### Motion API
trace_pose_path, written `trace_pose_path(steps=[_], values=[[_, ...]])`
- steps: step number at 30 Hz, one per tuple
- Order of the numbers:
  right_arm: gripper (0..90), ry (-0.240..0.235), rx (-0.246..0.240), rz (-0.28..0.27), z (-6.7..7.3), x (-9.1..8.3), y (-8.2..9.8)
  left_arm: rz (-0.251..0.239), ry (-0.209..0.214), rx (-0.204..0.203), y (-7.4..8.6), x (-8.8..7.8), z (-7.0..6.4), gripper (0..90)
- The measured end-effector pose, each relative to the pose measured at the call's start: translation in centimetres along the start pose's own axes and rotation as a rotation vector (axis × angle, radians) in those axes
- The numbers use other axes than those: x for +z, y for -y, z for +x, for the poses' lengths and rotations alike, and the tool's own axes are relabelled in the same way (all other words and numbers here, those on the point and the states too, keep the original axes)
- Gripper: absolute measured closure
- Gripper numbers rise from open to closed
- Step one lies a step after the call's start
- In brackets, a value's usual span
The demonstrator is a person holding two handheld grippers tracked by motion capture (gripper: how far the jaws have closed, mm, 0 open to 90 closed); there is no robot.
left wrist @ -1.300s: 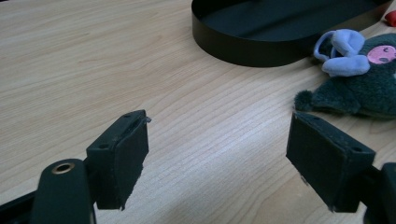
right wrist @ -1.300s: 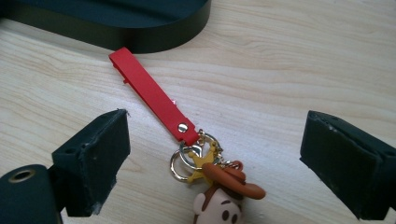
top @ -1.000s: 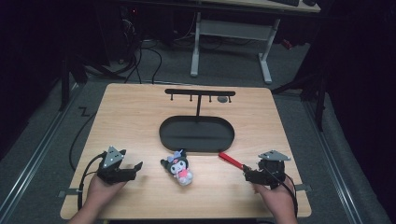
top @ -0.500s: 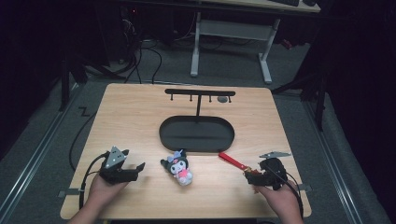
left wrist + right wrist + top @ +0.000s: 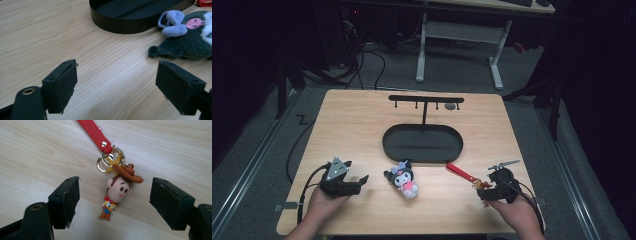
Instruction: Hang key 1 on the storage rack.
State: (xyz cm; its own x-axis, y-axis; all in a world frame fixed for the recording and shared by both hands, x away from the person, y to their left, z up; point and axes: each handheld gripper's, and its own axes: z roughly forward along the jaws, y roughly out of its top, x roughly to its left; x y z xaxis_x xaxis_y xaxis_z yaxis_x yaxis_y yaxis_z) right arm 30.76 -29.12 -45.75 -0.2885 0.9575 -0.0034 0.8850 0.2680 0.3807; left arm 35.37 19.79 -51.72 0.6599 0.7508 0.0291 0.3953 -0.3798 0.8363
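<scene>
Looking down, we see the right gripper over the cowboy keychain at the table's near right. Up close, its jaws, just closing, flank the figure without touching. Clamping off-centre, we judge, could squirt it free. The left gripper stands apart, empty.

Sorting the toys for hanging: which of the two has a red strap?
The cowboy figure keychain between the right gripper's open jaws; the dark plush toy has only a lilac loop.
</scene>
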Motion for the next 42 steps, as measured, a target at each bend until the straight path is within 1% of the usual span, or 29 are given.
trace_pose_path(steps=[1, 4, 6, 7, 8, 9, 11, 12, 13, 14, 15, 16, 17, 19, 22, 26, 27, 30, 32, 33, 37, 39, 42], values=[[23.8, -0.002, -0.003, 0.015, 0.0, -0.1, 0.0, 0.004, 0.003, 0.003, 0.0, 0.1, -0.1, 18.0], [24.9, 0.001, -0.008, 0.039, 0.1, -0.2, 0.0, 0.007, 0.004, 0.01, -0.1, 0.2, -0.1, 18.1], [26.3, 0.0, -0.006, 0.046, 0.1, -0.2, 0.0, 0.009, 0.005, 0.01, -0.1, 0.2, -0.2, 18.1], [28.4, 0.002, -0.001, 0.074, 0.1, -0.1, 0.1, 0.01, 0.006, 0.013, -0.1, 0.3, -0.2, 18.1], [29.1, 0.002, 0.0, 0.079, 0.1, 0.0, 0.1, 0.009, 0.006, 0.014, -0.1, 0.2, -0.2, 18.1], [29.8, 0.002, 0.0, 0.097, 0.2, 0.1, 0.1, 0.009, 0.007, 0.015, -0.1, 0.2, -0.2, 18.2], [30.2, -0.002, -0.001, 0.104, 0.2, 0.2, 0.2, 0.008, 0.008, 0.015, -0.1, 0.2, -0.2, 18.3], [30.8, -0.007, -0.004, 0.119, 0.2, 0.4, 0.2, 0.01, 0.01, 0.015, -0.1, 0.3, -0.2, 18.3], [35.4, -0.012, -0.009, 0.148, 0.3, 0.7, 0.1, 0.013, 0.015, 0.016, -0.1, 0.3, -0.2, 18.4], [35.4, -0.012, -0.009, 0.148, 0.3, 0.7, 0.1, 0.013, 0.015, 0.016, -0.1, 0.3, -0.2, 18.4], [39.4, -0.023, 0.001, 0.161, 0.1, 0.8, 0.0, 0.018, 0.018, 0.02, -0.1, 0.4, -0.3, 18.4], [39.4, -0.023, 0.001, 0.161, 0.1, 0.8, 0.0, 0.018, 0.018, 0.02, -0.1, 0.4, -0.3, 18.4], [42.1, -0.027, 0.007, 0.17, 0.0, 0.9, -0.1, 0.019, 0.021, 0.02, 0.0, 0.4, -0.3, 18.5], [43.4, -0.017, 0.008, 0.181, -0.1, 1.1, -0.2, 0.02, 0.021, 0.021, 0.0, 0.4, -0.3, 18.6], [45.1, -0.016, 0.014, 0.176, -0.1, 1.3, -0.4, 0.023, 0.023, 0.021, 0.0, 0.4, -0.3, 18.7], [46.6, -0.013, 0.025, 0.191, -0.1, 1.9, -0.7, 0.023, 0.023, 0.021, 0.0, 0.4, -0.3, 18.7], [46.7, -0.013, 0.027, 0.188, -0.1, 2.0, -0.8, 0.022, 0.024, 0.022, 0.0, 0.4, -0.3, 18.7], [47.5, -0.013, 0.022, 0.193, -0.1, 2.2, -0.9, 0.021, 0.025, 0.022, 0.0, 0.4, -0.3, 18.8], [49.3, 0.001, 0.022, 0.19, -0.1, 2.4, -1.0, 0.022, 0.025, 0.022, 0.0, 0.4, -0.3, 18.8], [51.4, -0.007, 0.029, 0.184, -0.2, 2.5, -1.0, 0.022, 0.025, 0.023, 0.0, 0.4, -0.3, 18.8], [53.6, 0.001, 0.027, 0.189, -0.3, 2.7, -1.1, 0.022, 0.026, 0.024, 0.0, 0.4, -0.3, 18.9], [56.2, 0.01, 0.027, 0.187, -0.4, 2.9, -1.1, 0.021, 0.025, 0.024, 0.0, 0.4, -0.3, 18.9], [58.4, 0.006, 0.033, 0.183, -0.6, 2.9, -1.1, 0.022, 0.026, 0.024, 0.0, 0.4, -0.3, 18.9]])
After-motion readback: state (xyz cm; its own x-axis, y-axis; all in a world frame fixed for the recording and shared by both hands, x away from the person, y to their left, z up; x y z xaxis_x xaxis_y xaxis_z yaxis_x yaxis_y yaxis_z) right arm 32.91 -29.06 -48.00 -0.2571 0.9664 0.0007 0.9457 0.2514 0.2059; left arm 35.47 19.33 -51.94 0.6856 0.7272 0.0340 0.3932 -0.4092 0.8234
